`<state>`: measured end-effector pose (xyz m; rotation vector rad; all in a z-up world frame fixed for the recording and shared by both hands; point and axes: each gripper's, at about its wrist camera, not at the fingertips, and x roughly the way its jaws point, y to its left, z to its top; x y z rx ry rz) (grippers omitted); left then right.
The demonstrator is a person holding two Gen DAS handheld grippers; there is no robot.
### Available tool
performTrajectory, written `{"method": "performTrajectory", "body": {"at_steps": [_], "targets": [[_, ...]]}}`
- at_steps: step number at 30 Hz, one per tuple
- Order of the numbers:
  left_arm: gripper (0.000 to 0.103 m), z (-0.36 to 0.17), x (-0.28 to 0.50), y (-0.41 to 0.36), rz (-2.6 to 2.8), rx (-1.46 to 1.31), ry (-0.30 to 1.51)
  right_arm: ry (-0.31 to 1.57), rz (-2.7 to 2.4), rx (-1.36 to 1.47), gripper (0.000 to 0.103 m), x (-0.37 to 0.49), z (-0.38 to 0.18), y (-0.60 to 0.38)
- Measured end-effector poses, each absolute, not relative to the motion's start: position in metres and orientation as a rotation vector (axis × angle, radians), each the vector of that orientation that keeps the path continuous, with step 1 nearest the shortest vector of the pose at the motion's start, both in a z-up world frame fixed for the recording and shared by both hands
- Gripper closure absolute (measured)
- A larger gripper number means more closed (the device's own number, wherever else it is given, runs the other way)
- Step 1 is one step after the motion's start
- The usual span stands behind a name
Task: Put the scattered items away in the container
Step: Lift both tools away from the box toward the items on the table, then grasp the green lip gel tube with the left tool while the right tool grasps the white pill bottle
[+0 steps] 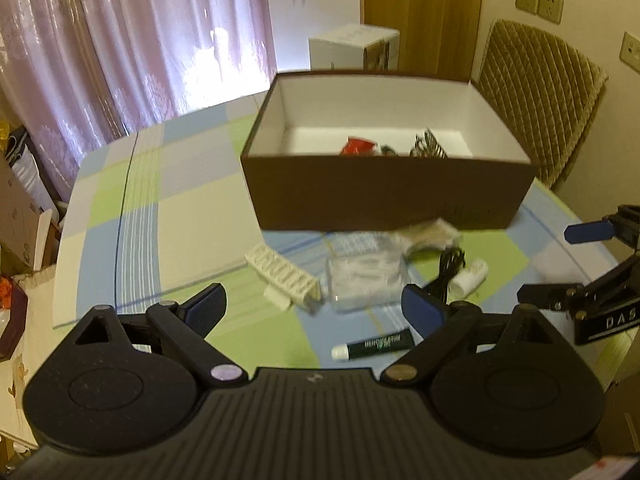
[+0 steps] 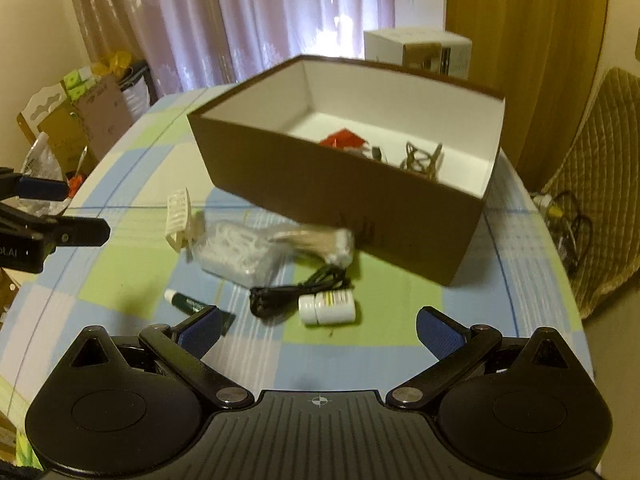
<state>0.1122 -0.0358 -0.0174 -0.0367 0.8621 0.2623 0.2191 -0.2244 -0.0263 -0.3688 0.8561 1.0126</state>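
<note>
You're working in a lived-in home room, likely a dining corner. The bench (image 1: pixel 168 216) in front of you wears a pastel checked cloth in green, blue and cream. At eleven o'clock, long pinkish curtains (image 1: pixel 132 40) glow with daylight. At two o'clock a chair with a quilted tan cover (image 1: pixel 536 92) stands by cream walls with sockets (image 1: pixel 540 2), and a wooden door (image 1: pixel 424 12) rises at twelve. Cardboard boxes and bags (image 2: pixel 80 120) pile up at nine o'clock.

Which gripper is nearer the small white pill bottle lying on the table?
Right. The right gripper is open directly behind the small white pill bottle, which lies just ahead between its fingers. The left gripper is open further left, facing the white hair clip.
</note>
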Motion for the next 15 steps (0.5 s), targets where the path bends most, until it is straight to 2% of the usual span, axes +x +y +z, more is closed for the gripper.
{"method": "performTrajectory", "body": {"at_steps": [8, 15], "targets": [[0.014, -0.040, 0.112, -0.040, 0.217, -0.021, 0.907, 0.909, 0.994, -0.384, 0.002, 0.219, -0.047, -0.232], [0.020, -0.063, 0.116, -0.046, 0.165, 0.032, 0.950, 0.948, 0.988, -0.386, 0.002, 0.224, -0.062, -0.241]]}}
